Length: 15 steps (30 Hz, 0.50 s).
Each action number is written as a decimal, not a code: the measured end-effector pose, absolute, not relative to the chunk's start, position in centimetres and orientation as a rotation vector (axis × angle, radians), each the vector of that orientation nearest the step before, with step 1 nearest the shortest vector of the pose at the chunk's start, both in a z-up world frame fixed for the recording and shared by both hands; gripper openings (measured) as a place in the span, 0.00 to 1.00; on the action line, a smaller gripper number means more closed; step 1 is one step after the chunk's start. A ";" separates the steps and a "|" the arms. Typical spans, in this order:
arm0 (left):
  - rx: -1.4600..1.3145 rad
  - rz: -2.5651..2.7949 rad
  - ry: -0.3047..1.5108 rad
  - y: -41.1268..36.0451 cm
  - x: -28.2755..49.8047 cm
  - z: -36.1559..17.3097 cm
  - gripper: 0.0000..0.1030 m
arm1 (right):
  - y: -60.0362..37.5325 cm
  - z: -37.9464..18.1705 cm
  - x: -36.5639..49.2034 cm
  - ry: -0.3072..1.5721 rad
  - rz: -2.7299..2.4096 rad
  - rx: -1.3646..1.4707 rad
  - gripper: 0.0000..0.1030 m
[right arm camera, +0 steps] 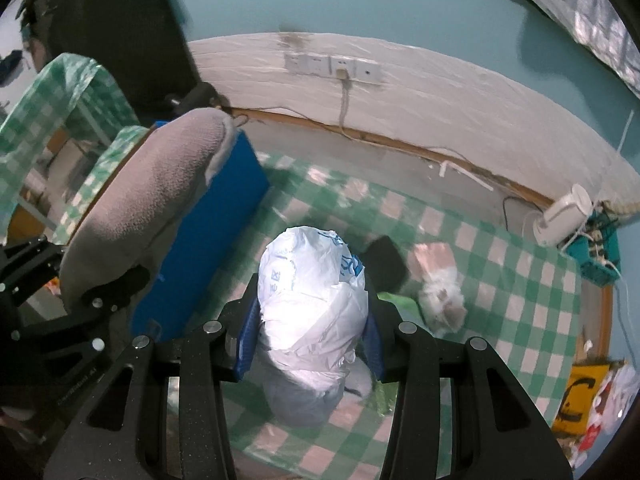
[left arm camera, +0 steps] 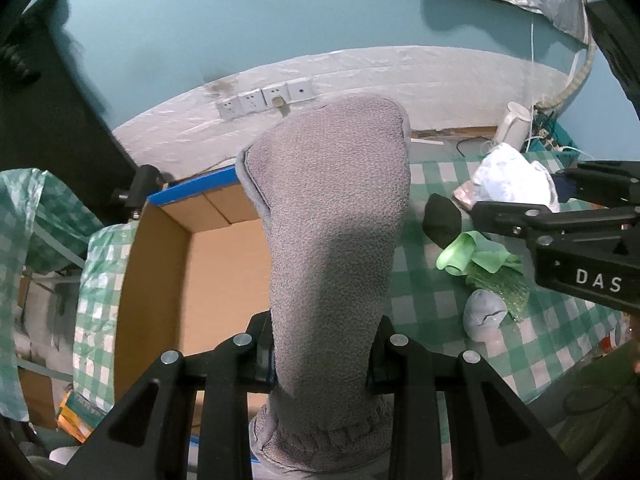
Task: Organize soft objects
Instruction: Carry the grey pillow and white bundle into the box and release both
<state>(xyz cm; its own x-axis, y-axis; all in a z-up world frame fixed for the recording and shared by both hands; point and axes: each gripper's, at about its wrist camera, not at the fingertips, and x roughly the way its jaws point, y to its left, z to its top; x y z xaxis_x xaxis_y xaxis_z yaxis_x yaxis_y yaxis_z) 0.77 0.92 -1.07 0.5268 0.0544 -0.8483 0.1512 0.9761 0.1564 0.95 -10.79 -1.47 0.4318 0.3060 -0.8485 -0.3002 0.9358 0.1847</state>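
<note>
My left gripper (left arm camera: 320, 356) is shut on a folded grey towel (left arm camera: 332, 216), which stands up between its fingers over an open cardboard box (left arm camera: 208, 264) with blue outer sides. In the right wrist view the same towel (right arm camera: 148, 196) and the left gripper (right arm camera: 100, 304) show at the left, beside the box's blue wall (right arm camera: 208, 232). My right gripper (right arm camera: 310, 344) is shut on a bunched white plastic bag (right arm camera: 312, 296) with blue print, held above the checked tablecloth (right arm camera: 500, 300). The right gripper (left arm camera: 560, 216) and its bag (left arm camera: 508, 180) also show at the right of the left wrist view.
On the green-and-white cloth lie a black soft piece (left arm camera: 442, 220), green bags and netting (left arm camera: 484, 268), a grey ball-like bundle (left arm camera: 484, 316) and a fluffy white-pink thing (right arm camera: 440, 288). A white fan (right arm camera: 564, 216) and cables stand at the far right. Wall sockets (left arm camera: 264, 100) sit behind.
</note>
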 end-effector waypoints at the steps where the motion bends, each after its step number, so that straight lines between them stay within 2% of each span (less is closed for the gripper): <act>1: 0.222 -0.050 1.012 1.3 0.7 -1.0 0.29 | -10.3 -1.3 1.0 1.056 0.386 0.002 0.42; 15: 0.136 0.068 1.010 8.3 0.2 -0.9 0.29 | -2.9 -0.2 2.4 1.045 0.477 -0.055 0.42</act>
<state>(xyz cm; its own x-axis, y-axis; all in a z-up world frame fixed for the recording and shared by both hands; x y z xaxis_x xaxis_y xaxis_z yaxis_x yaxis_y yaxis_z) 0.18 8.32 -0.89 0.5309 0.1201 -0.8389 0.0059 0.9894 0.1454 2.40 -2.93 -0.23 0.4094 0.3532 -0.8413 -0.4043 0.8968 0.1797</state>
